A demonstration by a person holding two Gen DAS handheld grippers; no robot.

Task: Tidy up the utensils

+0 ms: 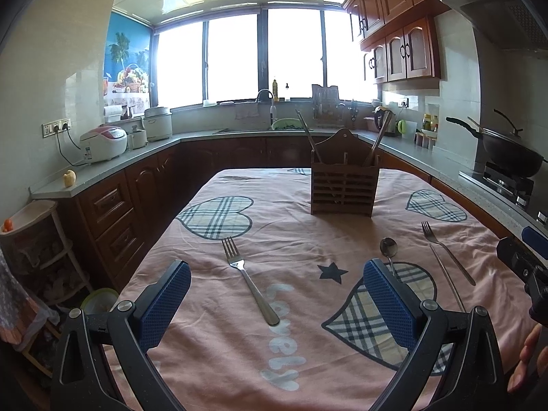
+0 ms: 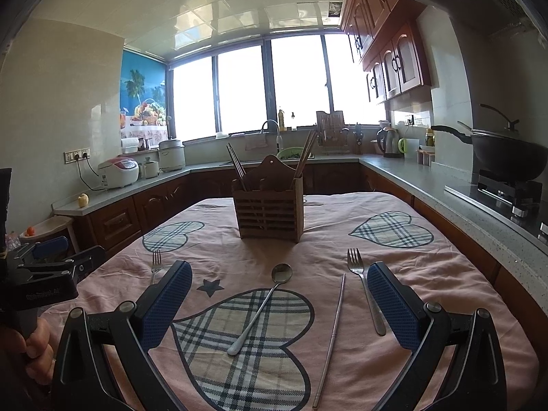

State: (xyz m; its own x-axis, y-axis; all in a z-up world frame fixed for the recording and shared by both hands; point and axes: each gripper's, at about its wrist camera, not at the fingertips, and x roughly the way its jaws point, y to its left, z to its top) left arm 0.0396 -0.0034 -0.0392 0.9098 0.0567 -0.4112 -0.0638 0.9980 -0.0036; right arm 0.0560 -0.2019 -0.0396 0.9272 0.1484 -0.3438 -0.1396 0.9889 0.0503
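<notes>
A wooden utensil holder [image 1: 343, 185] [image 2: 269, 217] stands at the far middle of the table with chopsticks [image 2: 236, 167] sticking up in it. On the pink cloth lie a left fork [image 1: 248, 279] [image 2: 156, 265], a spoon [image 2: 262, 311] [image 1: 388, 250], a single metal chopstick [image 2: 331, 339] [image 1: 445, 274] and a right fork [image 2: 364, 291] [image 1: 447, 251]. My left gripper [image 1: 277, 304] is open and empty above the left fork. My right gripper [image 2: 279, 304] is open and empty above the spoon and chopstick.
The table [image 1: 212, 349] is covered with a pink cloth with plaid hearts. Kitchen counters [image 1: 113, 167] run around it with rice cookers [image 1: 102, 142], a sink [image 1: 267, 126] and a stove with a wok [image 2: 510, 157] at the right.
</notes>
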